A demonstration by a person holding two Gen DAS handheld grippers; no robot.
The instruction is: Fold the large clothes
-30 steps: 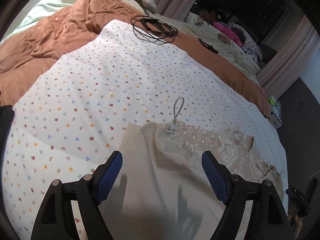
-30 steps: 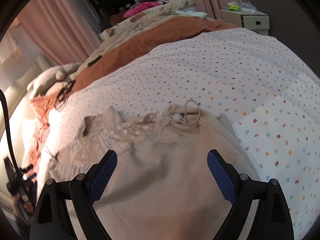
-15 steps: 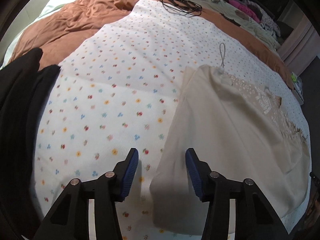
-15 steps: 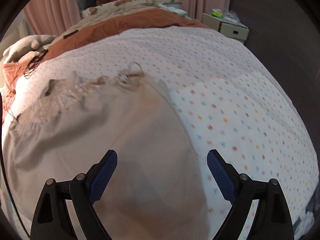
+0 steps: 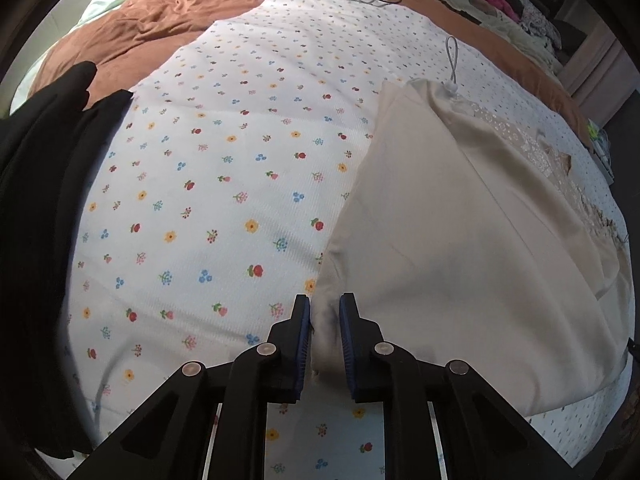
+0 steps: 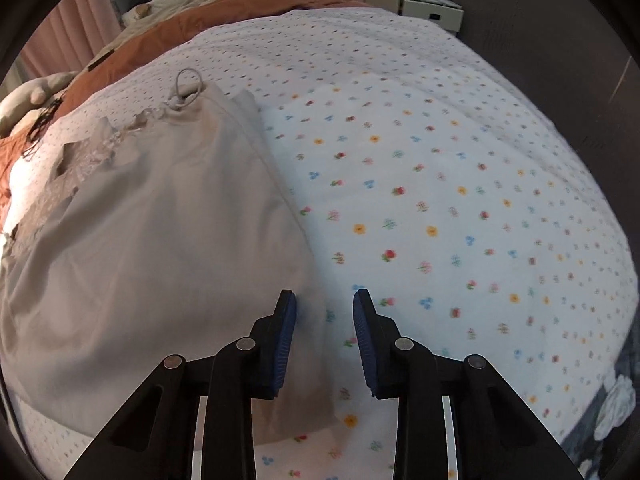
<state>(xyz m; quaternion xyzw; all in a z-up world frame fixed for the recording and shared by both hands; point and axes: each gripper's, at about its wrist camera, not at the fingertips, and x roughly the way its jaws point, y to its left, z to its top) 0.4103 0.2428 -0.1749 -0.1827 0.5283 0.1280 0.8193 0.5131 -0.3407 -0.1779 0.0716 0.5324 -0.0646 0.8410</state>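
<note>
- Flowery bedspread (image 5: 208, 216) lies under a beige garment (image 5: 460, 240), spread flat.
- Left gripper (image 5: 324, 312) has just squeezed in and pinches the near left corner.
- Right gripper (image 6: 324, 312) has been closing around the near right edge, with a gap left.
- Lifting probably comes next.

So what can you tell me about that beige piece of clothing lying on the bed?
The beige garment looks like thin, smooth woven cloth, lying flat on the flowered bedspread. A lace panel edges its far side, and a white cord loop sticks out at its top. The left gripper pinches one near corner; the right gripper straddles the other.
</note>
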